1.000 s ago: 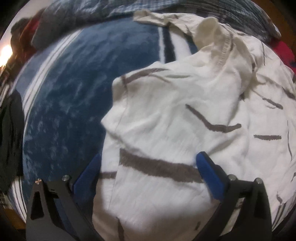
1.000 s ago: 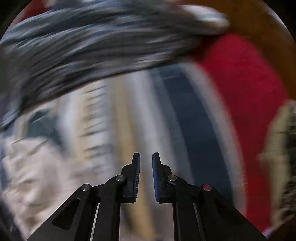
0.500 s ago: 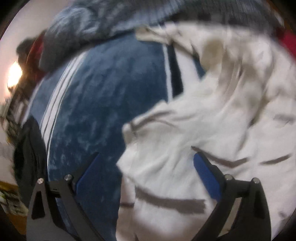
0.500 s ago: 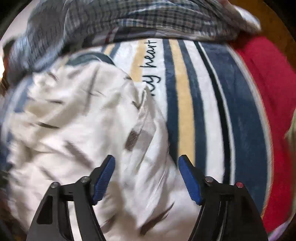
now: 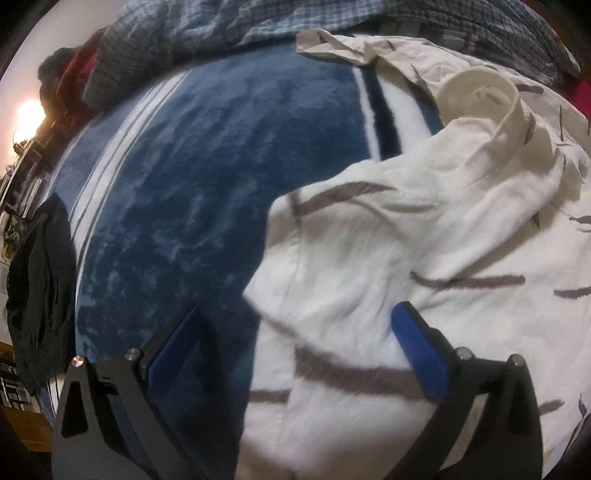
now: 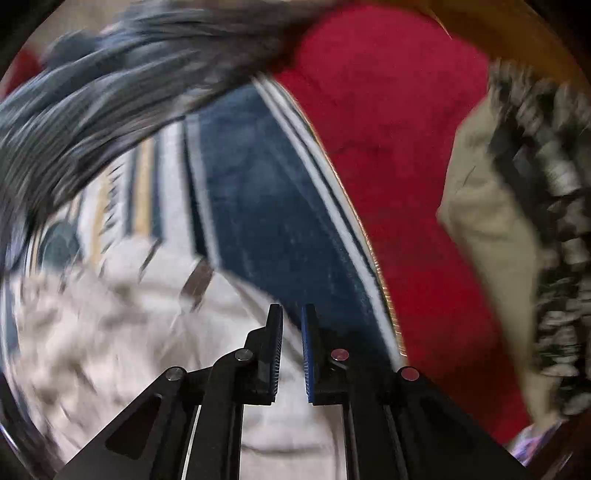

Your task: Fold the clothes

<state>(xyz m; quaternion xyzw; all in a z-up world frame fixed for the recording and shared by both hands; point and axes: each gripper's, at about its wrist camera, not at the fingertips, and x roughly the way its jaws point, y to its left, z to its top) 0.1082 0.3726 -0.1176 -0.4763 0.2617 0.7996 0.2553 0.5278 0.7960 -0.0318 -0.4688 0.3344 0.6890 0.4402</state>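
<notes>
While the shirt (image 5: 369, 240) lies crumpled, the right claw (image 6: 291, 321) has closed empty.

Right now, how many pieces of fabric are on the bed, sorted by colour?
Cream: 1, the shirt with grey dashes
Blue striped: 1, the blanket
Blue-grey plaid: 1, the checked cloth
Red: 1, the red cover
Tan: 1, the tan garment
Black: 1, the black garment
Total: 6

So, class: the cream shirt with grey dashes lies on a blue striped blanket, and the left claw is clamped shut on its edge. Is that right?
Not quite. In the left wrist view the left claw stands wide open, its blue pads apart over the shirt's edge, gripping nothing. The rest holds: the cream shirt with grey dashes lies on the blue striped blanket.
</notes>
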